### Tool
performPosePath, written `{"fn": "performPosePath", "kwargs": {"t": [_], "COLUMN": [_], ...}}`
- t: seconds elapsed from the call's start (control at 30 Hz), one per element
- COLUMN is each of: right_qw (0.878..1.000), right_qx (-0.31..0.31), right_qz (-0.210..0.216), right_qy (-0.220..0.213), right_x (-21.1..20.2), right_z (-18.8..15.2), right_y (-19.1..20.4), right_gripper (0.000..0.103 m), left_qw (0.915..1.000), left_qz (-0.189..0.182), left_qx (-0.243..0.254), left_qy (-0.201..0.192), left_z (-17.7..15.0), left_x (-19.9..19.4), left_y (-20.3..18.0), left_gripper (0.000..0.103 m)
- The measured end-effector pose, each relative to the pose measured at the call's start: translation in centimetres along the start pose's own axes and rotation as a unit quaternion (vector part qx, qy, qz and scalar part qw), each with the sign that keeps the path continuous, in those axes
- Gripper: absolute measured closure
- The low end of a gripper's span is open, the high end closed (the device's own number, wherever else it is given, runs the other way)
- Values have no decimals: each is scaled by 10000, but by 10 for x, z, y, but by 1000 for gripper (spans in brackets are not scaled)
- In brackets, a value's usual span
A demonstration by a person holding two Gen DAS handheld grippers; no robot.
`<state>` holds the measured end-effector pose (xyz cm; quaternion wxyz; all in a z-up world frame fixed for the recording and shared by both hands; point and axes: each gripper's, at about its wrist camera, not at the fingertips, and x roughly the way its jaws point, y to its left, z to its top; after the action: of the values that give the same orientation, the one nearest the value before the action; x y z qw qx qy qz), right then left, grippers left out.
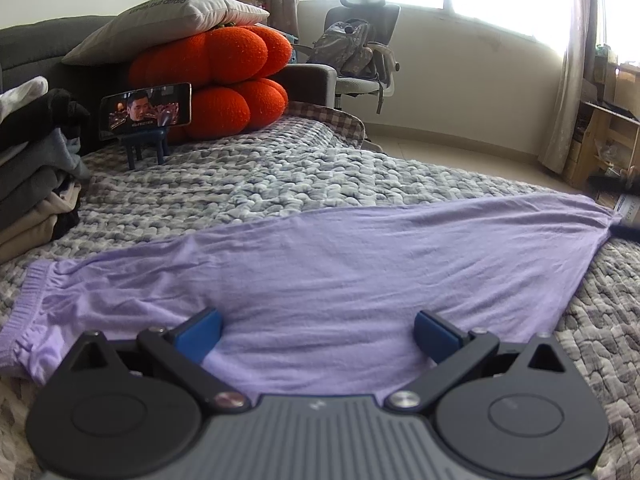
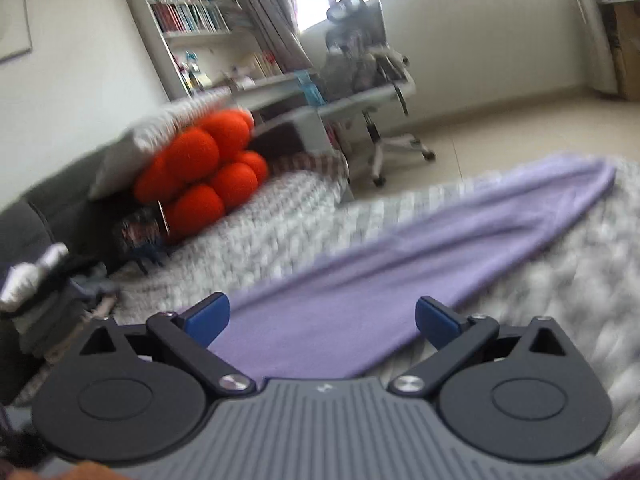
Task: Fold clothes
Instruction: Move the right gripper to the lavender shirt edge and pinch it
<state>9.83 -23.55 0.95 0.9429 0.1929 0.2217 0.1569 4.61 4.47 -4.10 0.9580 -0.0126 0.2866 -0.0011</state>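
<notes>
Hovering both tools, left tool (image 1: pixel 318 334) and right tool (image 2: pixel 322 322), fingers spread, empty, over my purple garment (image 1: pixel 320 264); next: pinch its near edge, fold.

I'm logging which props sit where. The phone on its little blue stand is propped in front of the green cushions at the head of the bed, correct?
Not quite: the cushions are orange, not green, as the left wrist view shows. The rest holds: the phone sits on its blue stand in front of them, at the far end of the bed.
</notes>
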Motion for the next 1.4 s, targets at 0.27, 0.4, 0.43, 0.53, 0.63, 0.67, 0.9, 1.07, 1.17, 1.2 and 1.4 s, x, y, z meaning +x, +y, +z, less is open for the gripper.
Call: {"fn": "performPosePath", "kwargs": {"t": [0.27, 0.4, 0.43, 0.53, 0.63, 0.67, 0.9, 1.07, 1.17, 1.2, 1.4], "right_qw": [9885, 9752, 9717, 9655, 9596, 9607, 9802, 9843, 9783, 9773, 9704], "right_qx": [-1122, -1607, -1834, -2076, -2321, -2289, -1596, -1405, -1552, -1542, -1143], "right_qz": [-753, -791, -815, -897, -808, -757, -727, -634, -831, -963, -1914], "right_qy": [685, 1300, 1248, 1287, 1368, 1377, 914, 857, 1092, 1085, 932], "right_x": [56, 84, 82, 68, 51, 48, 49, 63, 78, 81, 87], "right_z": [66, 47, 39, 30, 25, 26, 55, 68, 68, 69, 84], "right_y": [-51, -56, -53, -49, -54, -58, -78, -82, -89, -96, -142], "right_gripper": [34, 58, 58, 58, 58, 58, 57, 57, 57, 57, 43], "left_qw": [10000, 10000, 10000, 9999, 9999, 9999, 9999, 9999, 10000, 10000, 10000], "left_qz": [-35, -53, -58, -72, -85, -88, -85, -64, -51, -49, -28], "left_qx": [-38, -54, -60, -74, -90, -97, -98, -70, -59, -61, -27], "left_qy": [-25, -34, -37, -46, -57, -61, -59, -49, -47, -48, -37], "left_z": [0, -1, -1, -1, -1, -1, -1, 0, 0, 0, -1], "left_x": [0, 0, 0, 0, 0, 0, 0, 0, 0, 0, 0], "left_y": [1, 2, 2, 3, 3, 3, 3, 2, 3, 3, 2], "left_gripper": [0, 0, 0, 0, 0, 0, 0, 0, 0, 0, 0]}}
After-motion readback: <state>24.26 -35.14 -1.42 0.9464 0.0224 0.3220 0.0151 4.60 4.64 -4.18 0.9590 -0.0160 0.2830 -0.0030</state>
